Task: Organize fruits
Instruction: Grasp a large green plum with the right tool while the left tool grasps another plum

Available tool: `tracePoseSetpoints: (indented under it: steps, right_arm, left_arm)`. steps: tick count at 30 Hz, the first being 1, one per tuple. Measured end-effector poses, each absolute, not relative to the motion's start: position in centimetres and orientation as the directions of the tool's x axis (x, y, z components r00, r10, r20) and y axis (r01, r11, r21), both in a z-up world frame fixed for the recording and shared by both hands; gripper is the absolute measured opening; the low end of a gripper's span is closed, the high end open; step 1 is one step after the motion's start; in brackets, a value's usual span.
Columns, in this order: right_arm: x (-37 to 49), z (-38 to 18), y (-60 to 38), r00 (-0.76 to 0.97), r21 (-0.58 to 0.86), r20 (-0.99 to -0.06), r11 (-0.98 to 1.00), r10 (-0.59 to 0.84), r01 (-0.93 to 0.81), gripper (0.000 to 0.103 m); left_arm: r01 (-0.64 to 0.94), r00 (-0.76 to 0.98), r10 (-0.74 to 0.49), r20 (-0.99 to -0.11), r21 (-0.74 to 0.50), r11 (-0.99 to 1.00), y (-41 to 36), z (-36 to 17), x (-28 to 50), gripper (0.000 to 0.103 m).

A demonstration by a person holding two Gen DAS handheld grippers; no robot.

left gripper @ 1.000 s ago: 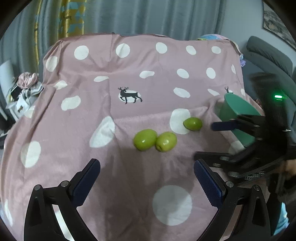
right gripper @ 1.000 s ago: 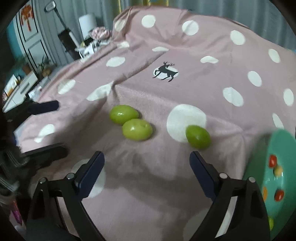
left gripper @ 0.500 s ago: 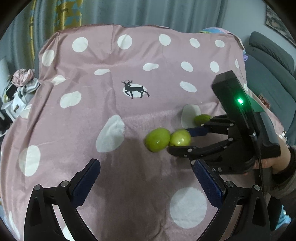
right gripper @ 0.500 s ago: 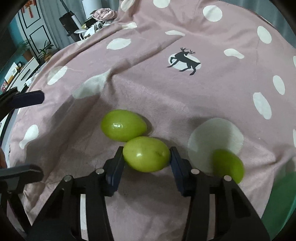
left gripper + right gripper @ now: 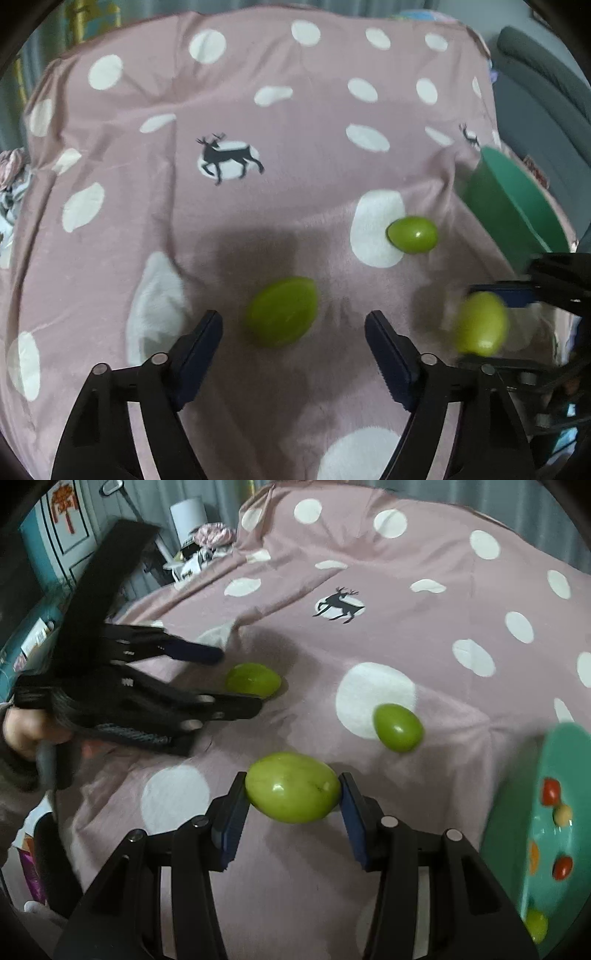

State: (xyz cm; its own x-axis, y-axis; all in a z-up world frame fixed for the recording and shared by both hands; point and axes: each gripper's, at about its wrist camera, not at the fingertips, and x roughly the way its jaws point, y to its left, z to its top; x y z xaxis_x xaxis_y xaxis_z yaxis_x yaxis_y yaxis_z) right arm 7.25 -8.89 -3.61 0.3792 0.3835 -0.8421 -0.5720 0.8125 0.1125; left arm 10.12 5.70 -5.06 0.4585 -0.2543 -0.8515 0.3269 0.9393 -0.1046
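The right gripper is closed on a green fruit, its blue pads pressing the two narrow ends, and the fruit looks lifted just clear of the pink spotted blanket. The left gripper is partway open and closing, with a second green fruit lying on the blanket between its jaws; the pads do not touch it yet. A third green fruit rests farther off, on the edge of a white spot, near the bowl.

The fruits are egg-shaped, smooth and glossy. They look firm and light, likely slippery, and apt to roll on the soft cloth. A hold across the widest middle, or end to end as the right gripper has it, seems safest, with gentle pressure to avoid bruising.

A teal bowl sits at the blanket's right edge. It holds small red, orange and pale pieces, and one green fruit near its lower rim. A person's hand grips the left tool.
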Motion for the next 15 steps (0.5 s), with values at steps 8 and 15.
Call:
tracePoseSetpoints:
  steps: [8,15]
  right_arm:
    - [6.0,-2.4,-11.4,0.423,0.163,-0.797,0.828,0.431,-0.536,0.049]
    - [5.4,-2.5,-12.9,0.447,0.206,-0.772,0.843,0.452,-0.496,0.049]
  left_arm:
    - [0.314,0.423,-0.169,-0.89,-0.031,0.949,4.9,-7.0,11.9,0.047]
    - [0.303,0.445,-0.164,-0.88,-0.024,0.953,5.1,-6.2,10.7,0.043]
